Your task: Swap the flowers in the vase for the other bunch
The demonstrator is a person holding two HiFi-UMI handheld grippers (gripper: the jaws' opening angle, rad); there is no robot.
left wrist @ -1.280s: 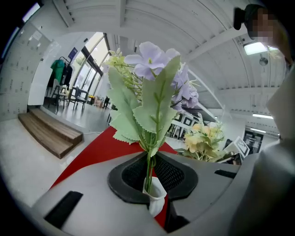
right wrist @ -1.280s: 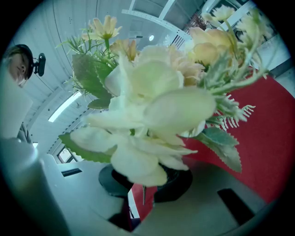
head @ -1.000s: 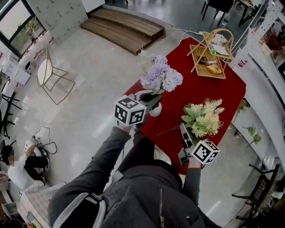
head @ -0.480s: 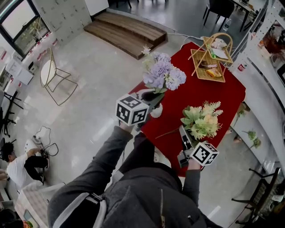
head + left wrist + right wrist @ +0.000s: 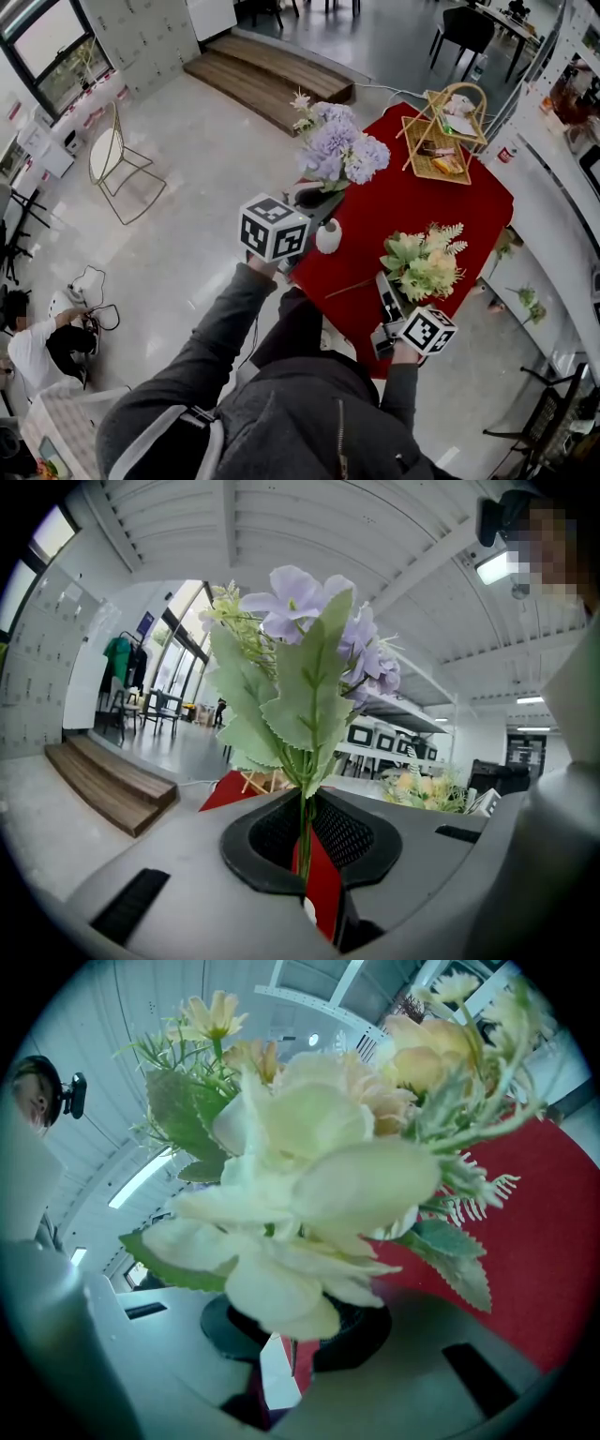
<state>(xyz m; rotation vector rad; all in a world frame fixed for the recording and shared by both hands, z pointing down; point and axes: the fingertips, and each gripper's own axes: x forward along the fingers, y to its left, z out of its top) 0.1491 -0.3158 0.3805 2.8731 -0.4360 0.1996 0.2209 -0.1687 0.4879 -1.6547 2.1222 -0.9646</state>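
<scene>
Btwn near-shut L fingers (image 5: 248, 850): purple bunch stems (image 5: 303, 817)

Two flower bunches (image 5: 337, 150) (image 5: 424, 261); one vase (image 5: 328, 236); one basket (image 5: 448, 141); two tools (image 5: 314, 201) (image 5: 383, 279)

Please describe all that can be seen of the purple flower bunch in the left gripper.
The purple flower bunch looks artificial: pale lilac blooms, small cream sprigs and saw-edged green leaves on thin green stems. It stands upright, its stems pinched between the jaws of the left gripper, over the edge of the red table. The white vase stands just below; the stem ends are hidden.
</scene>
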